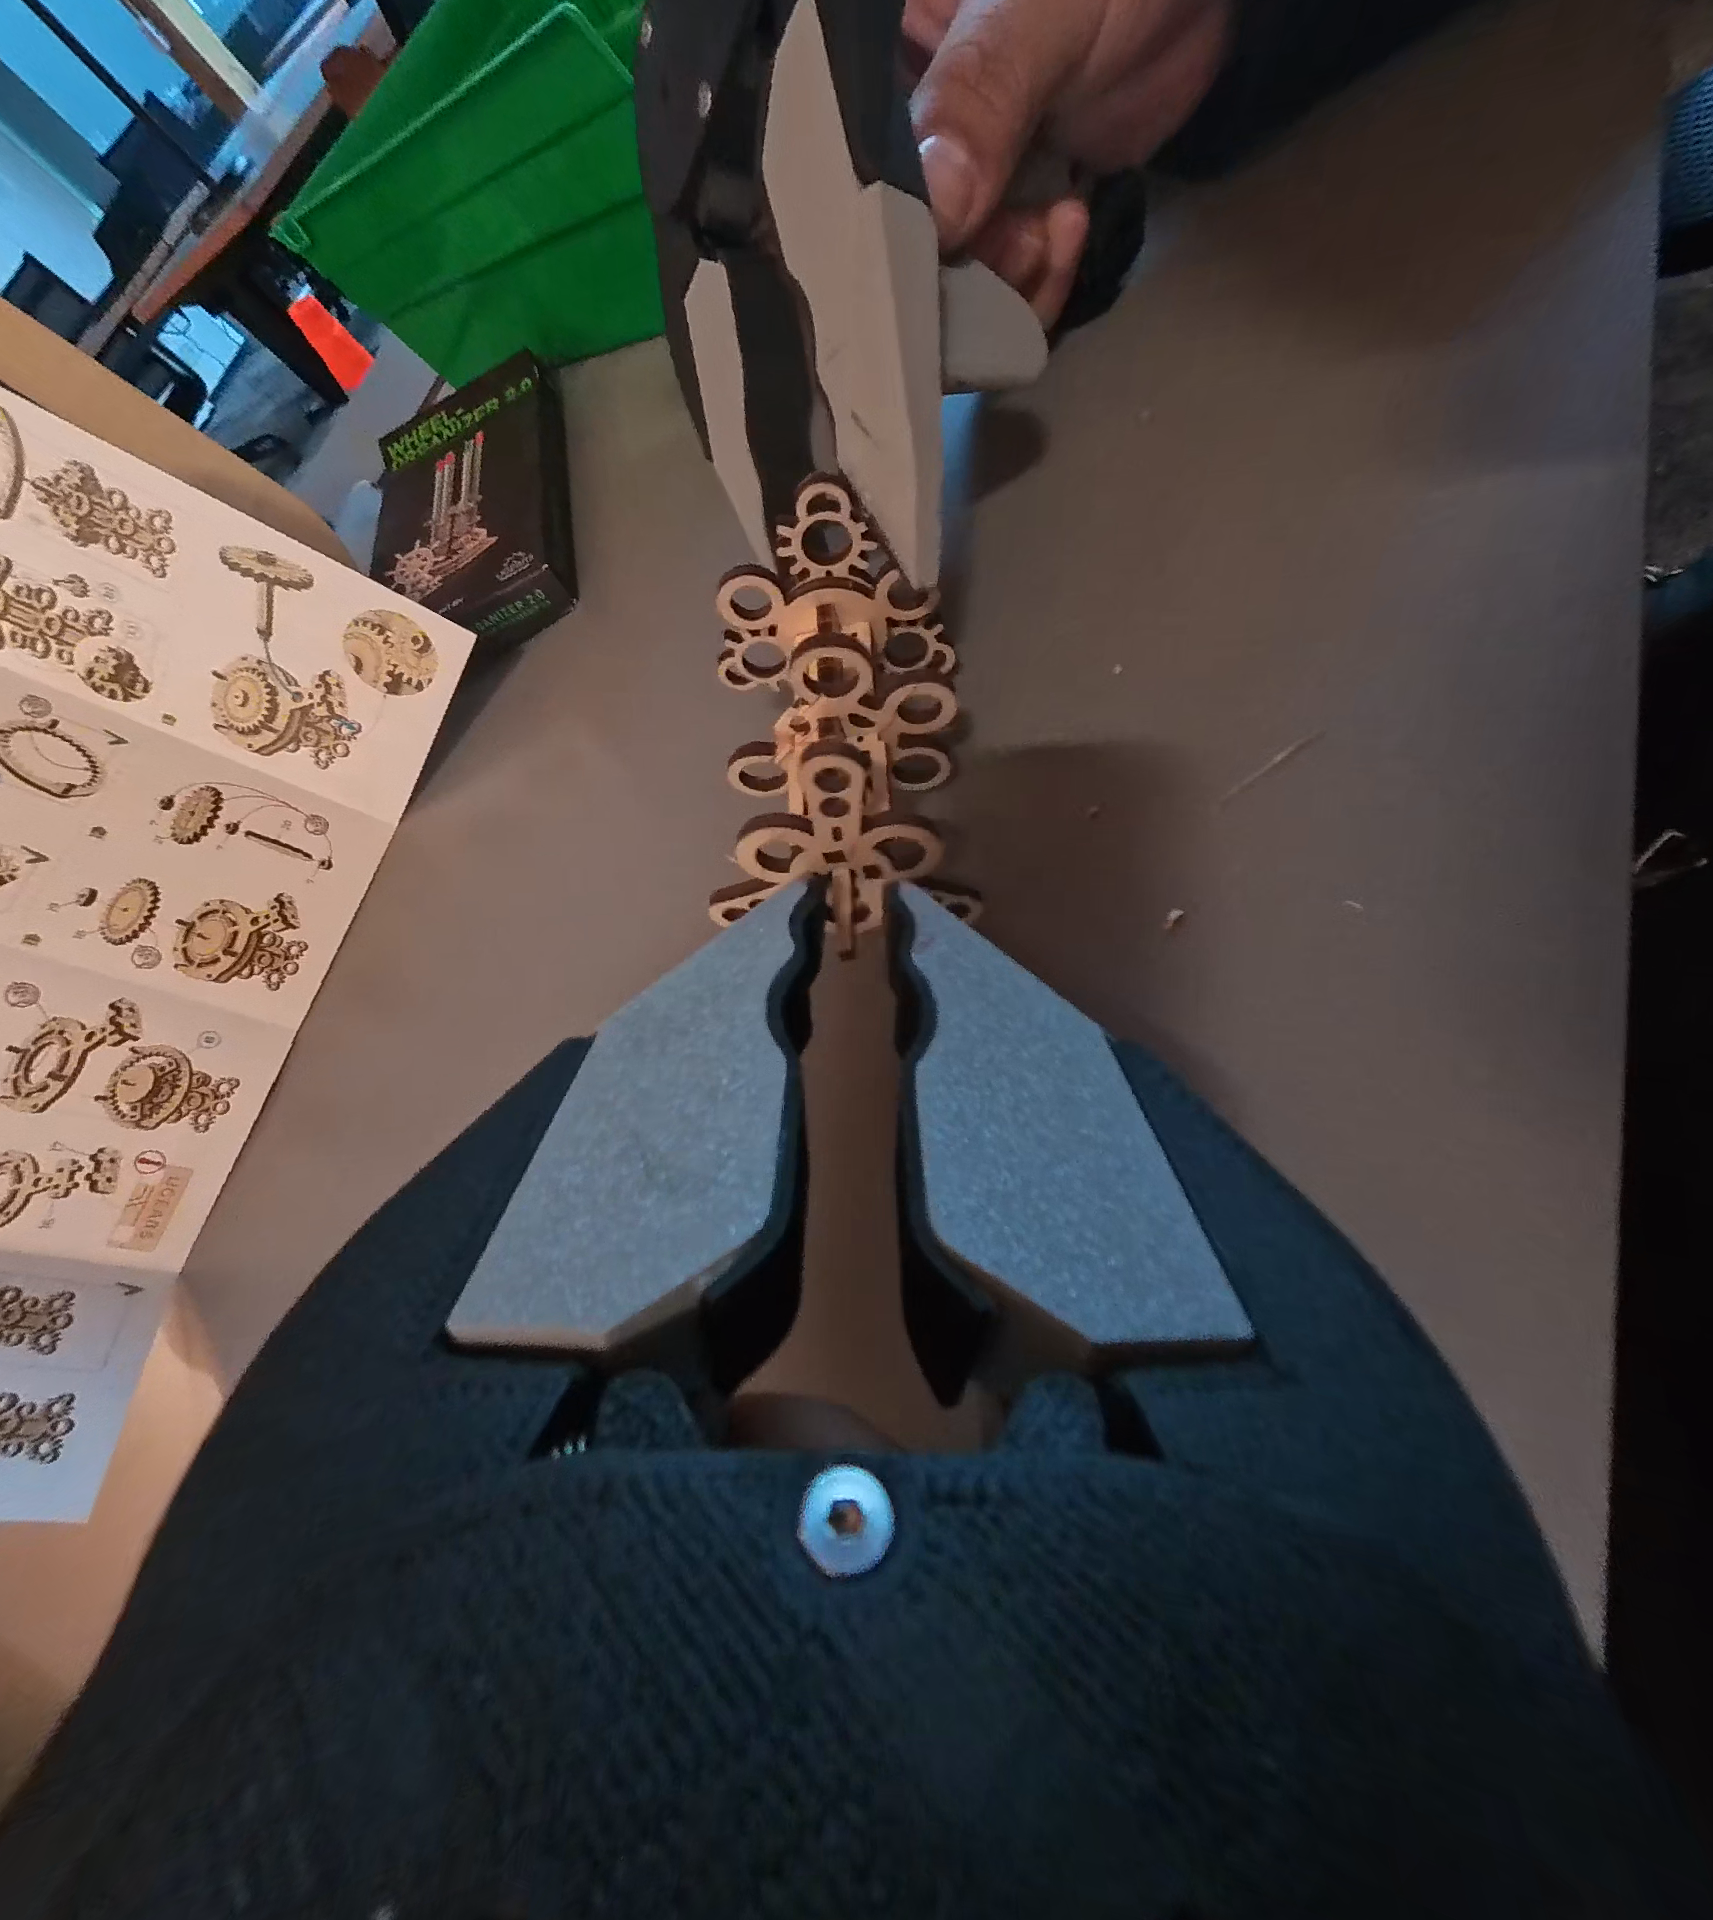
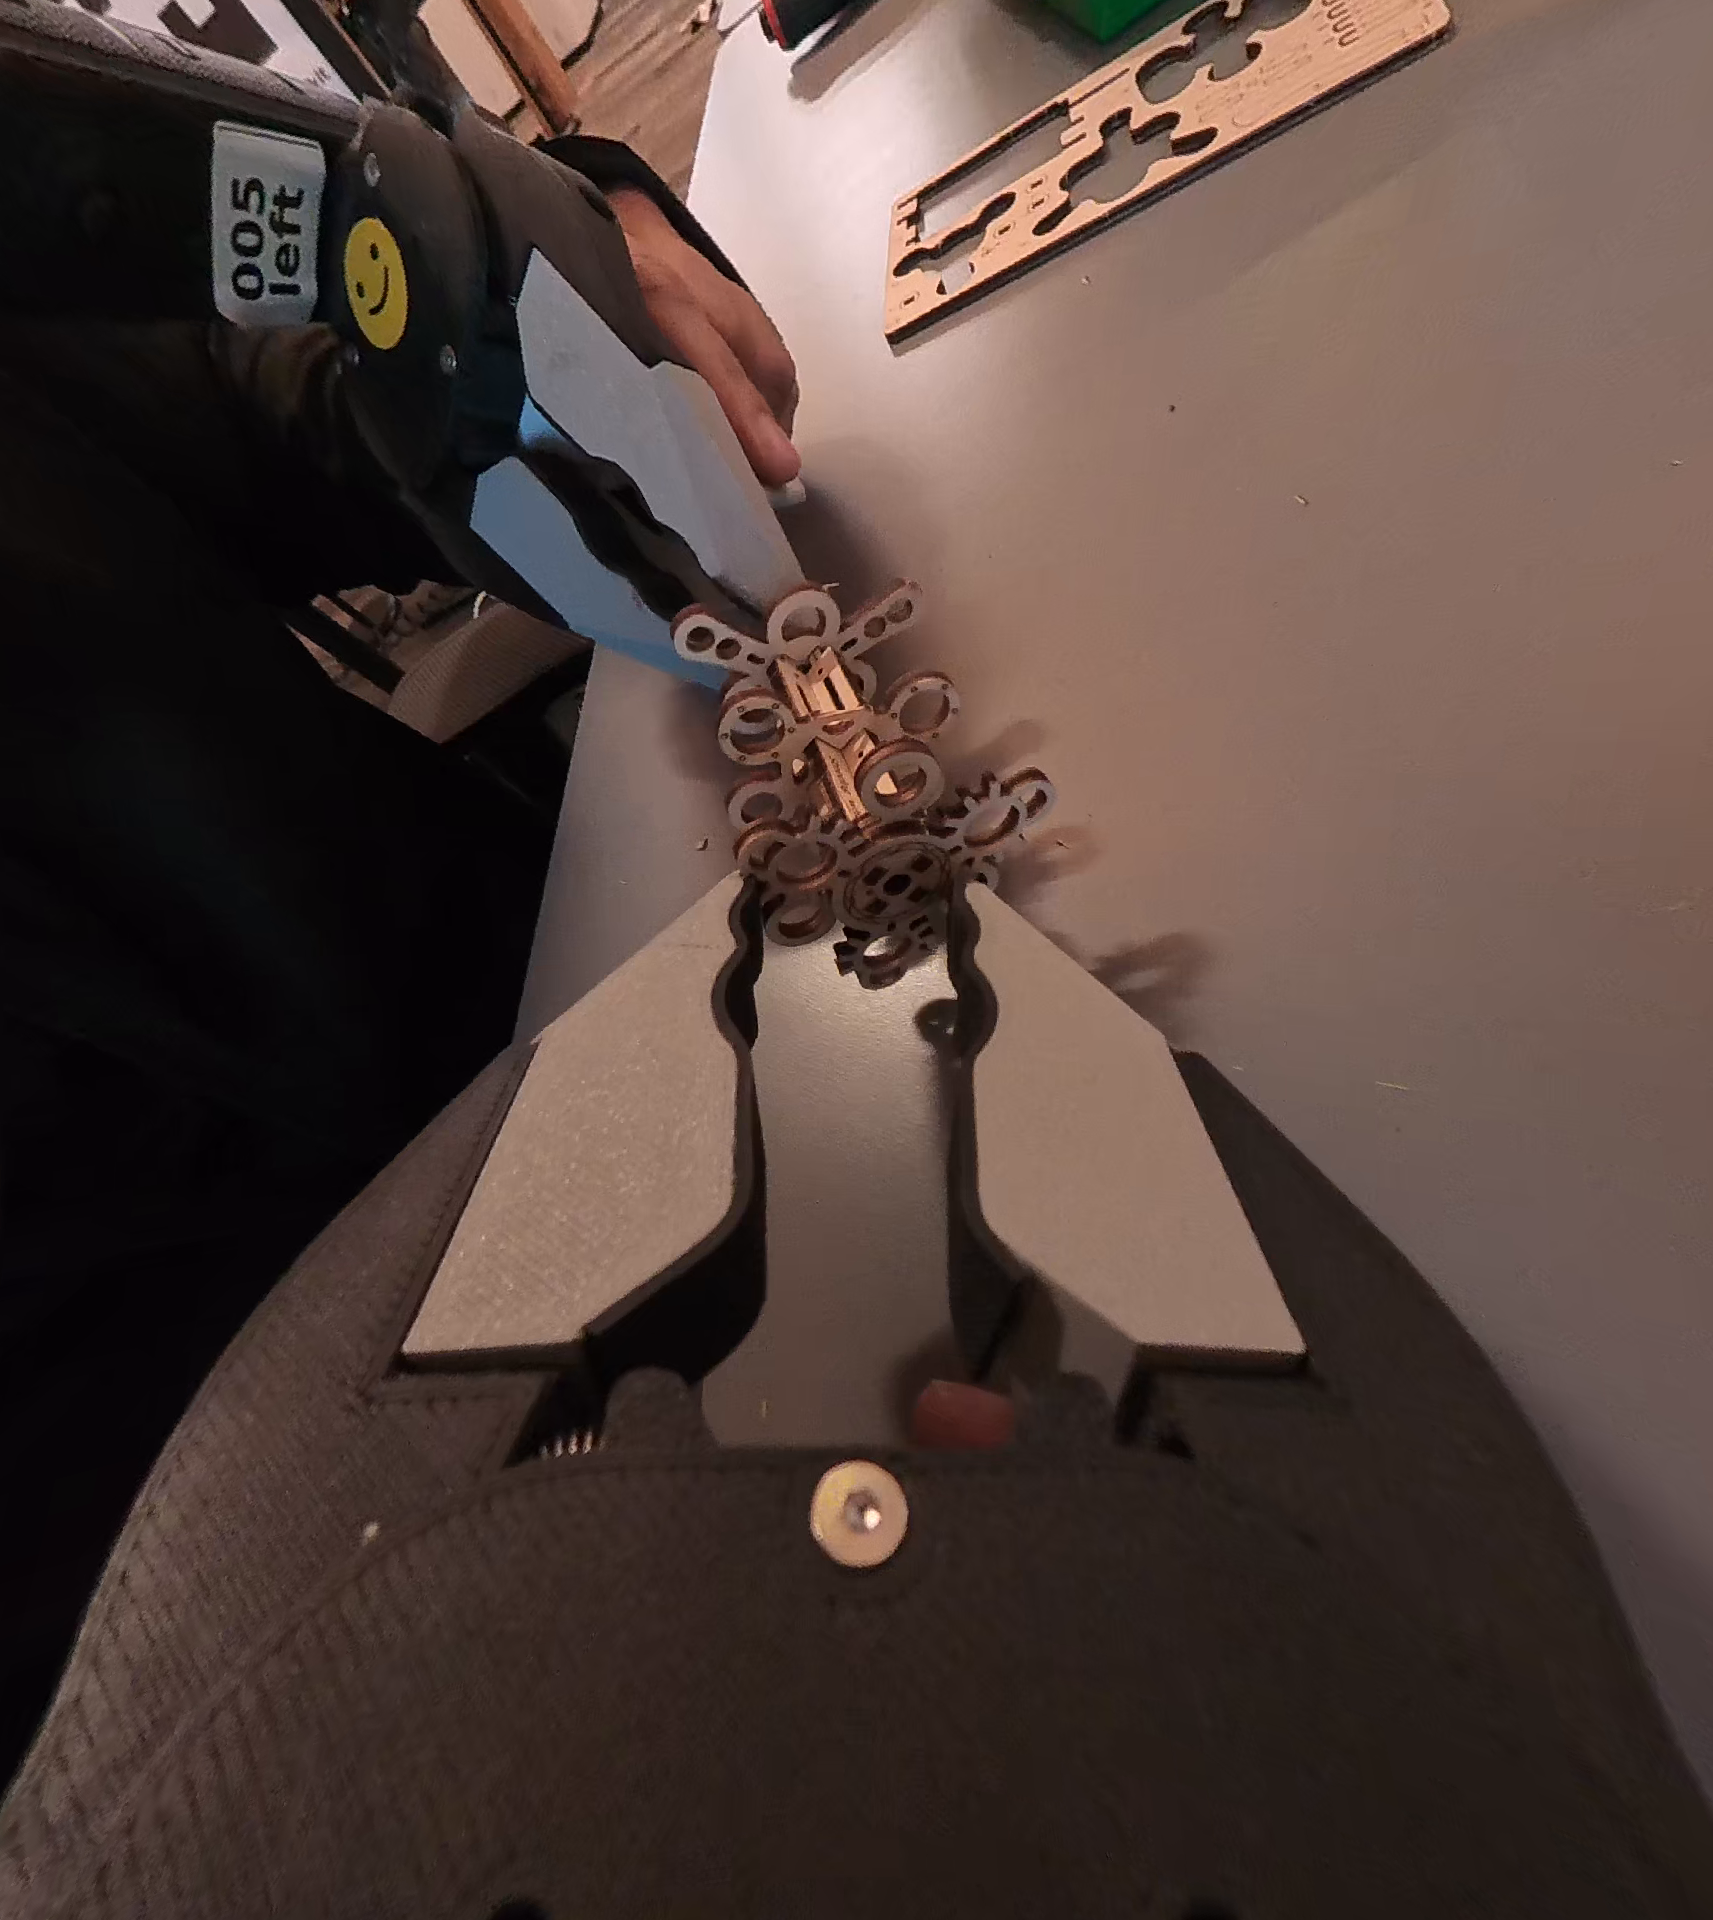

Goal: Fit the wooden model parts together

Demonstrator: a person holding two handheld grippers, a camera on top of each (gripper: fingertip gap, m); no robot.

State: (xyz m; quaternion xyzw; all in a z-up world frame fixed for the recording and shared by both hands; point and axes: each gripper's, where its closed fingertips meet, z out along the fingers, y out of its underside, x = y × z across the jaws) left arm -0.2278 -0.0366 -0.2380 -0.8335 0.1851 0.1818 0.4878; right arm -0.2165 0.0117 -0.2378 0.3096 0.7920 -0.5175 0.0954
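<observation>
The wooden model (image 1: 836, 686) is a stack of thin plates with ring-shaped lobes on a central axle, held in the air over the grey table (image 1: 1247, 623). My left gripper (image 1: 857, 909) is shut on the near end of the model, on a small tab of its end plate. My right gripper (image 1: 841, 545) comes in from the top and is shut on the far end. In the right wrist view the model (image 2: 831, 748) runs from my right gripper (image 2: 860, 899), clamped around a gear-like end plate, up to the left gripper (image 2: 753, 634).
A folded instruction sheet (image 1: 104, 831) lies at the left, with a dark product box (image 1: 478, 499) and green bins (image 1: 488, 208) behind it. A wooden sheet with cut-out holes (image 2: 1143, 156) lies farther off on the table (image 2: 1351, 727). Small wood splinters (image 1: 1267, 769) lie scattered. Spacing between my two grippers at the tips: around 6 cm.
</observation>
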